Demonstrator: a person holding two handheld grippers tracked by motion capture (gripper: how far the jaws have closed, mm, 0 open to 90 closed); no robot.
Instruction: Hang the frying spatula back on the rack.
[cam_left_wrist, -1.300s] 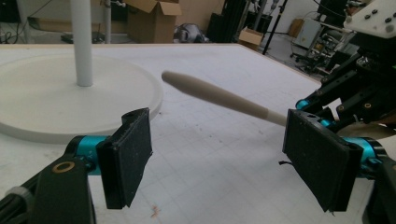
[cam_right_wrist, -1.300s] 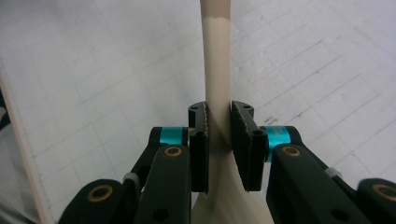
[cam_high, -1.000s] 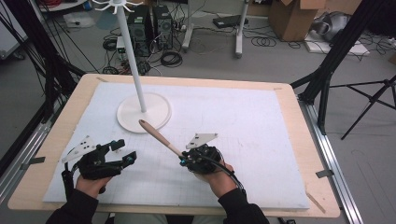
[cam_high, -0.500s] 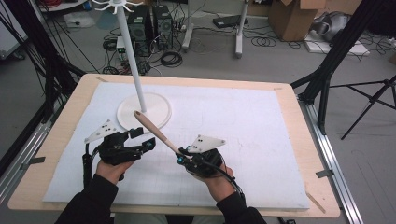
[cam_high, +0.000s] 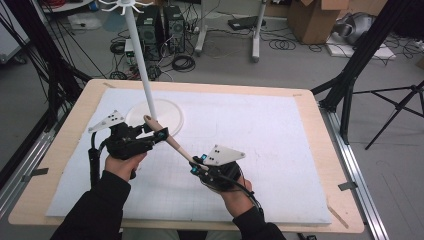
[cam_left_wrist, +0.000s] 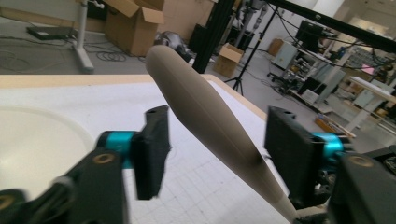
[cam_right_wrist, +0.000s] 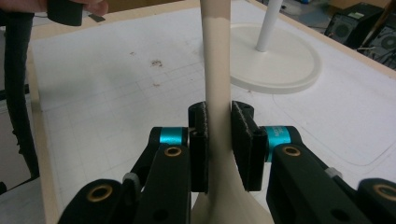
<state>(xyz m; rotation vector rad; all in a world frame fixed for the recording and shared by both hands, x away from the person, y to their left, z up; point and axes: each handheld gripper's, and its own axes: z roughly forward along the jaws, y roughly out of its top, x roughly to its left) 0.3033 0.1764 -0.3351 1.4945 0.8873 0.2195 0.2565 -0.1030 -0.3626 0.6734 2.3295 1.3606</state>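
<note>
A pale wooden utensil (cam_high: 172, 142) slants up and to the left over the white mat. My right gripper (cam_high: 196, 166) is shut on its lower part; in the right gripper view both pads clamp the wooden utensil (cam_right_wrist: 218, 70), which flares out below them. My left gripper (cam_high: 159, 135) sits at the rounded free end. Its jaws have just been closing, and the wooden utensil (cam_left_wrist: 210, 116) runs between them. A gap still shows at the left pad (cam_left_wrist: 152, 154), so the left gripper (cam_left_wrist: 217, 149) stands open around it.
A white stand rises behind the left gripper, with a round base (cam_high: 170, 111), a tall pole (cam_high: 142, 65) and hooks on top. The white mat (cam_high: 260, 135) covers the wooden table (cam_high: 322, 150). Cables, boxes and tripods fill the floor beyond.
My left gripper moved up and to the right, from the mat's near left to the utensil's free end, and its jaws narrowed around it. The right gripper kept its hold and place.
</note>
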